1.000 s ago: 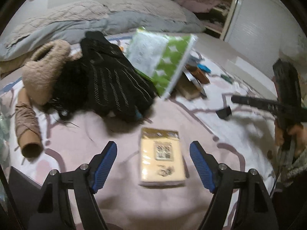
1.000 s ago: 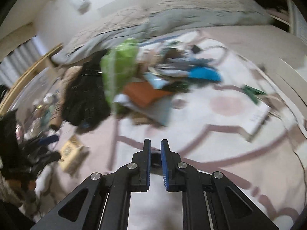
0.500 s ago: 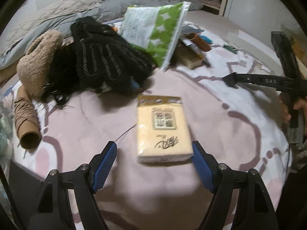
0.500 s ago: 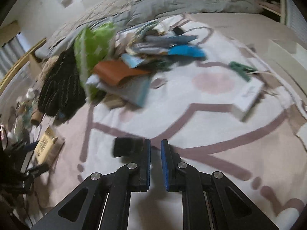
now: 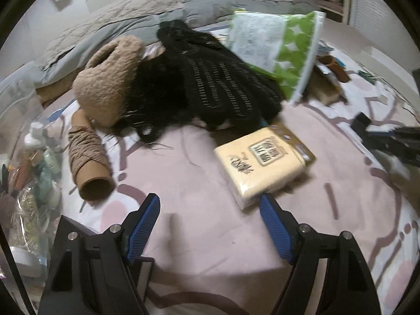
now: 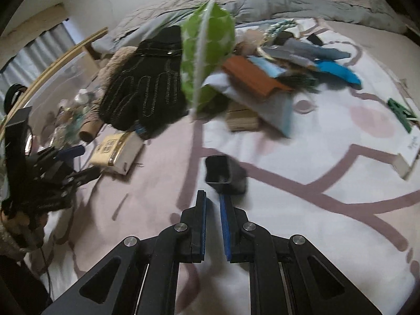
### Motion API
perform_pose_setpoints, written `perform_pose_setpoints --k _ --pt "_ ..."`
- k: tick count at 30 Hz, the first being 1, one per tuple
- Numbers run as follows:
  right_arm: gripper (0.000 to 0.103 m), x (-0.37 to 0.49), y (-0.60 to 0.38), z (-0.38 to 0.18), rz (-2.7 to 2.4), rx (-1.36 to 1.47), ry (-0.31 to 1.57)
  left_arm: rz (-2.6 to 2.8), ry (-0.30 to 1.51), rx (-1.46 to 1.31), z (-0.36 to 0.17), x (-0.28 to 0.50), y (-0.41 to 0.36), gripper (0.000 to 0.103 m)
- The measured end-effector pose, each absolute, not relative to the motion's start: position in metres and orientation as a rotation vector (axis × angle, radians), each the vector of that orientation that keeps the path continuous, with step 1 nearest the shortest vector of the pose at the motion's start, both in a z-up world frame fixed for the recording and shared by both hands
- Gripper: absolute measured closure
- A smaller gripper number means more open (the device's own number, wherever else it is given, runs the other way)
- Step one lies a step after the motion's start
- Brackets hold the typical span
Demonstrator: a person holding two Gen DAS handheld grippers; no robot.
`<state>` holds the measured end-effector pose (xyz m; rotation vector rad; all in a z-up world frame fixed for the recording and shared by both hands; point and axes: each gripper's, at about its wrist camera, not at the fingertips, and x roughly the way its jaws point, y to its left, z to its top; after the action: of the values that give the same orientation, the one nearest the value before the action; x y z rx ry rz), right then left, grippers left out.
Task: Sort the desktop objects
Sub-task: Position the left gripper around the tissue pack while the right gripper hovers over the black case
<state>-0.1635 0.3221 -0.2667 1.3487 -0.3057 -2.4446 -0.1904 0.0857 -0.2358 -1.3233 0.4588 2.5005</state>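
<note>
1. Left claw (image 5: 210, 211) stands open over the pink bedspread (image 5: 183, 236), gripping nothing.
2. I see the tissue pack (image 5: 262, 161) lying flat at one o'clock, touching the tip of the claw's right finger (image 5: 273, 218).
3. Right claw (image 6: 212, 207) is closed and empty.
4. A small black box (image 6: 223, 174) sits at twelve o'clock, just beyond its tips.
5. Black gloves (image 6: 144, 89) lie at ten o'clock.
</note>
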Motion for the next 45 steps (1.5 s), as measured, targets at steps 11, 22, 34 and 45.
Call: perform_pose_setpoints --k 11,22,34,45 --pt "0.089 -0.164 0.33 -0.287 -2.382 1.319 -0.417 2.412 0.302 -1.393 -0.223 -0.204 0.071 0.014" --pt "0.089 -0.165 0.33 -0.287 -2.376 1.304 -0.423 2.341 0.164 -1.345 -0.22 -0.204 0.103 0.001" --pt "0.089 -0.162 0.32 -0.271 -2.409 1.37 -0.213 2.382 0.197 -1.4 -0.256 -0.216 0.111 0.001" --pt "0.089 -0.157 0.318 -0.253 -2.494 1.321 -0.02 2.378 0.264 -1.363 -0.257 -0.214 0.099 0.001"
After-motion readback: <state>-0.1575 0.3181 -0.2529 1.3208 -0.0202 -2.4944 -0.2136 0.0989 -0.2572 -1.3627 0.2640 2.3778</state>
